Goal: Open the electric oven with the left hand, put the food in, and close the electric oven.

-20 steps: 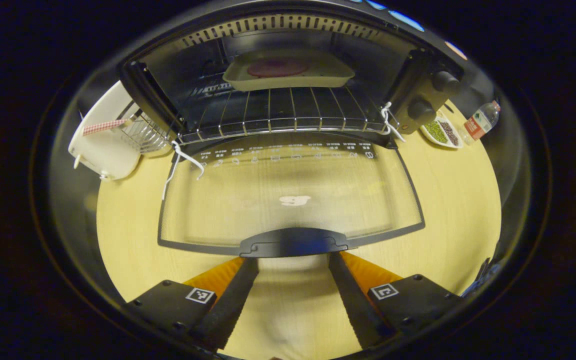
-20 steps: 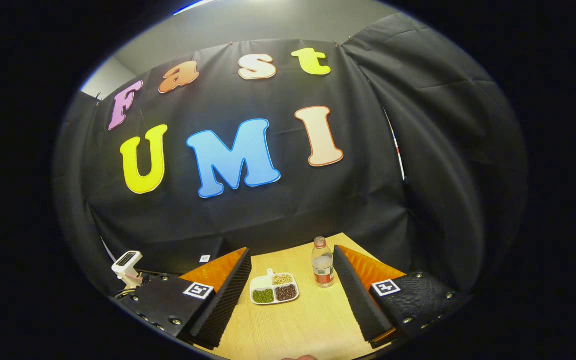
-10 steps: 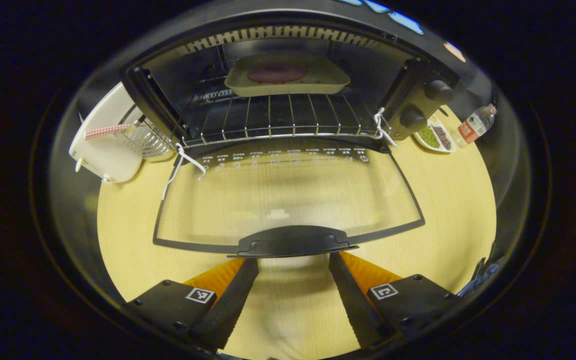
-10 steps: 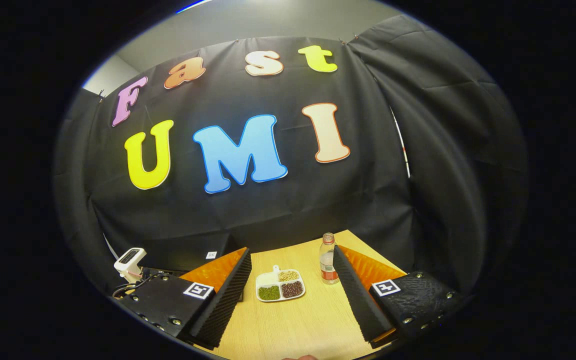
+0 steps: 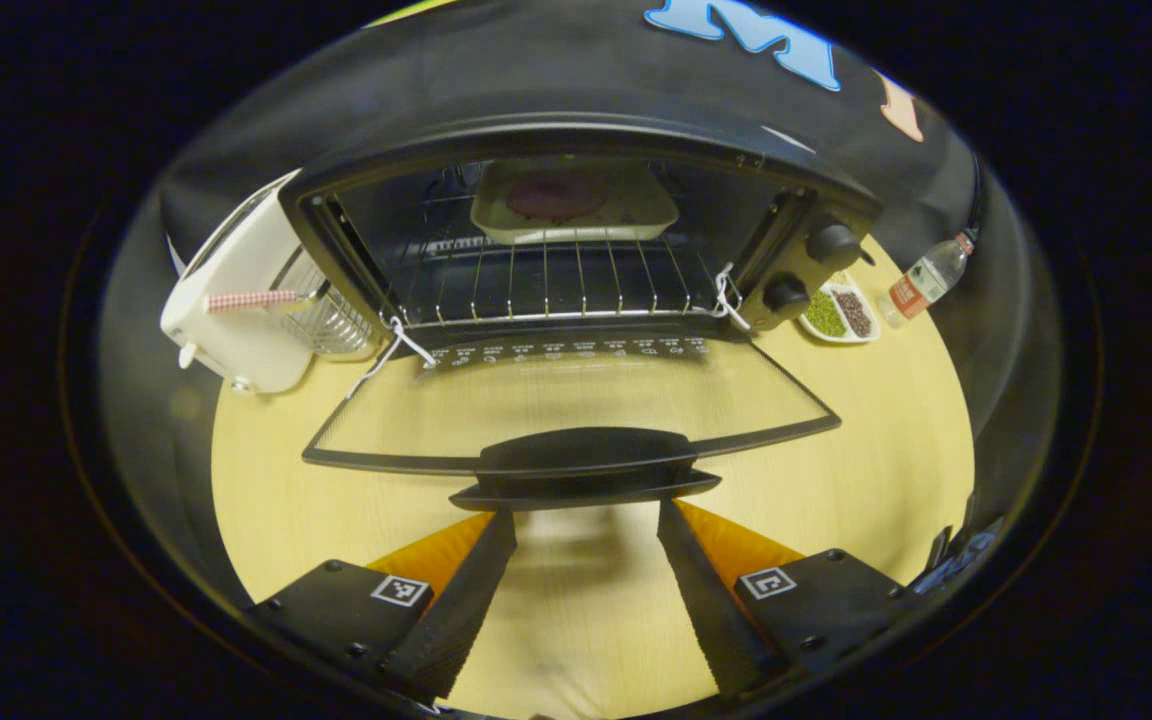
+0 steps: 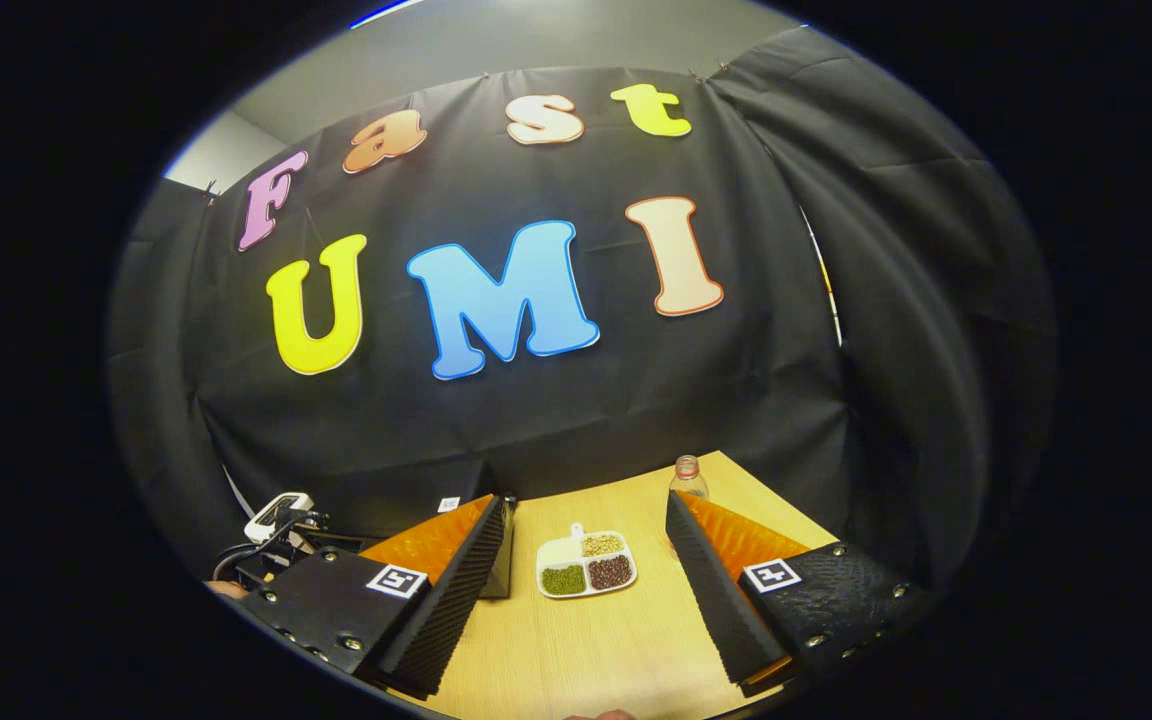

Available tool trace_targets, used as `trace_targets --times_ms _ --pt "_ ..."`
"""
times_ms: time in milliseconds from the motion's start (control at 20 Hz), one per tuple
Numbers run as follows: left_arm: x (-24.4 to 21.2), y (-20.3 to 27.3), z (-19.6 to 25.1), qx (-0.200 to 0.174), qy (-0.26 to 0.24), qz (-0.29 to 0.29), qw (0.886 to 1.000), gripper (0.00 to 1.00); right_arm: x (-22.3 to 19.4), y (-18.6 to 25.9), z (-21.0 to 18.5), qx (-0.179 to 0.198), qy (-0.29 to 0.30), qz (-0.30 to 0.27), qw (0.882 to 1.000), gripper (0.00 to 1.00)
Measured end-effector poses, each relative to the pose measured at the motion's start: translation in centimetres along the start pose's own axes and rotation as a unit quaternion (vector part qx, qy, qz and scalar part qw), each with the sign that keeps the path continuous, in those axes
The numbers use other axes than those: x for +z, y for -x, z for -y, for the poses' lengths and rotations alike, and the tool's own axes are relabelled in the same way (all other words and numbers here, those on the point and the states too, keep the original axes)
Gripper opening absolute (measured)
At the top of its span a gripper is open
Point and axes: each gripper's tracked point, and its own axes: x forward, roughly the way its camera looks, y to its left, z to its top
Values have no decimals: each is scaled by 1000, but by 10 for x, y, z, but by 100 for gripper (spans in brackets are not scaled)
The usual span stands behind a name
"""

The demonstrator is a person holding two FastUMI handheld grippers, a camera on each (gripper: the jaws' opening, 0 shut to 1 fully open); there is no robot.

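Note:
The black electric oven (image 5: 576,140) stands open, its glass door (image 5: 576,400) lying flat toward me. On the wire rack (image 5: 546,285) at the back sits a pale tray (image 5: 636,215) with a dark red round of food (image 5: 556,198). My left gripper (image 5: 586,514) is open just below the door handle (image 5: 584,460), a fingertip under each end of it, and I cannot tell whether they touch. My right gripper (image 6: 583,500) is open and holds nothing, raised over the wooden table (image 6: 586,640) to the oven's right.
A white appliance (image 5: 236,310) with a wire basket (image 5: 331,318) stands left of the oven. Right of it are a sectioned dish of beans (image 5: 839,312) (image 6: 586,565) and a plastic bottle (image 5: 921,280) (image 6: 688,476). White cords (image 5: 391,345) hang at the door hinges.
The left gripper view has dropped and drawn back: the oven looks smaller and the door more edge-on. The right gripper has swung left, so the dish and bottle have shifted right.

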Motion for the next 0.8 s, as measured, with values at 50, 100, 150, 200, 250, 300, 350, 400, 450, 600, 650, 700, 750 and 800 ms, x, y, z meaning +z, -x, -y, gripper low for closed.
trace_targets --times_ms 50,100,150,200,250,300,350,400,450,600,650,700,750,800 --pt "3 2 -2 4 -3 7 1000 100 -1 1 0 0 0 -1 1000 99" --pt "6 3 -2 6 -4 12 1000 97 -2 2 -1 0 0 -3 1000 99" --pt "9 4 -2 6 -3 15 1000 97 -2 1 1 0 0 -3 1000 99" --pt "13 6 -2 7 -3 18 1000 100 -3 2 3 -2 0 -2 1000 99" --pt "16 7 -3 9 -5 22 1000 100 -3 4 6 -4 -1 -2 1000 99" --pt "18 7 -4 13 -7 25 1000 98 -5 7 9 -7 -3 -2 1000 99" --pt "21 8 -5 16 -9 29 999 97 -3 7 12 -9 -5 -2 1000 99" --pt "24 10 -5 19 -10 34 999 97 -3 5 16 -13 -6 -3 1000 99" --pt "29 11 -5 23 -11 42 999 100 -3 4 19 -15 -7 -3 1000 99" --pt "42 14 -5 34 -12 67 997 100 -5 7 26 -20 -6 -5 1000 99" --pt "47 16 -7 38 -8 76 996 97 -5 6 28 -20 -6 -7 1000 99" --pt "54 17 -7 42 -4 86 995 97 -5 7 31 -20 -5 -7 1000 99" --pt "59 20 -7 45 1 99 994 97 -4 5 33 -19 -3 -7 1000 99" --pt "64 26 -5 46 4 114 992 97 -2 3 33 -18 -1 -7 1000 99"
